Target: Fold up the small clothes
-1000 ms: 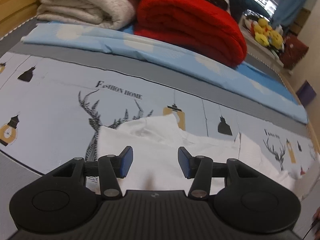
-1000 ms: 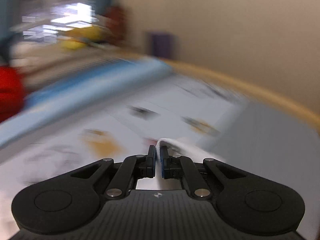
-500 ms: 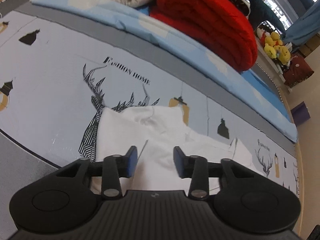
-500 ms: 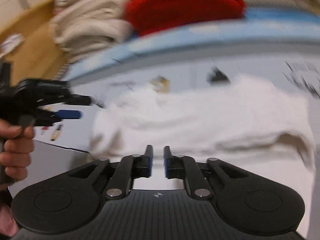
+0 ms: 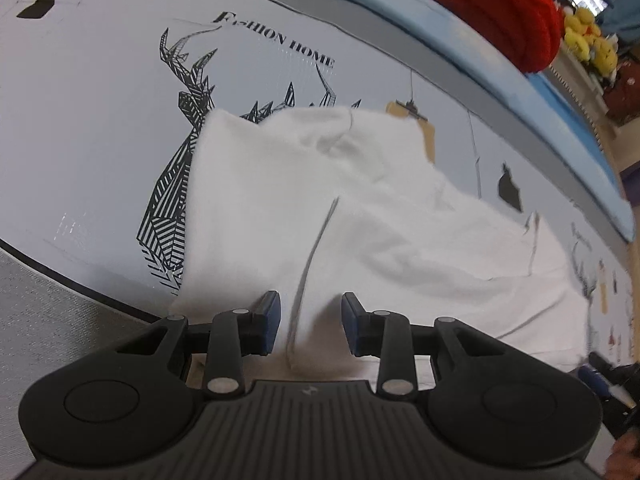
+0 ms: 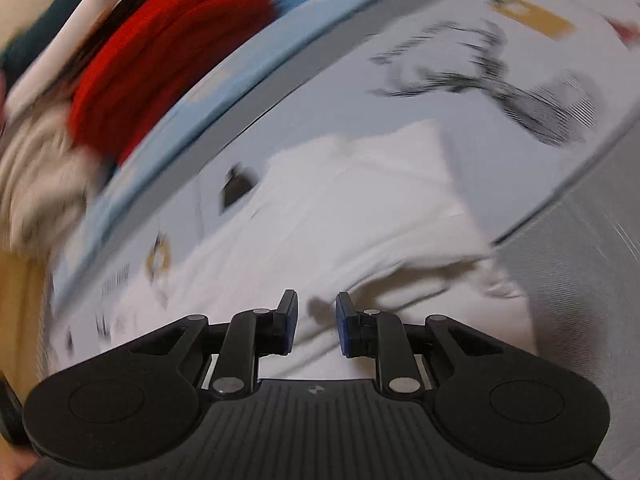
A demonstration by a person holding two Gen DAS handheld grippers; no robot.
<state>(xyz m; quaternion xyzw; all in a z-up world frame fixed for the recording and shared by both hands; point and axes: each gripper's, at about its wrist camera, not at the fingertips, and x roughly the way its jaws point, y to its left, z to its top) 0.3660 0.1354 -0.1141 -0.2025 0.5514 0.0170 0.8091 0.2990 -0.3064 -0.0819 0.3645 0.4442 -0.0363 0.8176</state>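
Observation:
A small white garment (image 5: 360,216) lies rumpled on a printed bed sheet (image 5: 100,100) with deer drawings. My left gripper (image 5: 310,322) is open, low over the garment's near edge, with a dark fold line running between its blue pads. In the blurred right wrist view the same white garment (image 6: 360,216) lies just ahead. My right gripper (image 6: 316,326) is open and empty just above the cloth. Its tip also shows at the lower right of the left wrist view (image 5: 600,376).
A folded red blanket (image 5: 500,4) and a light blue quilt (image 5: 460,40) lie along the far side of the bed. Yellow plush toys (image 5: 588,36) sit beyond. Grey mattress fabric (image 5: 48,304) borders the sheet at the near left.
My right gripper let go of the white cloth, opened, and swung round over the garment. My left gripper moved lower and closer to the garment's near edge, still open.

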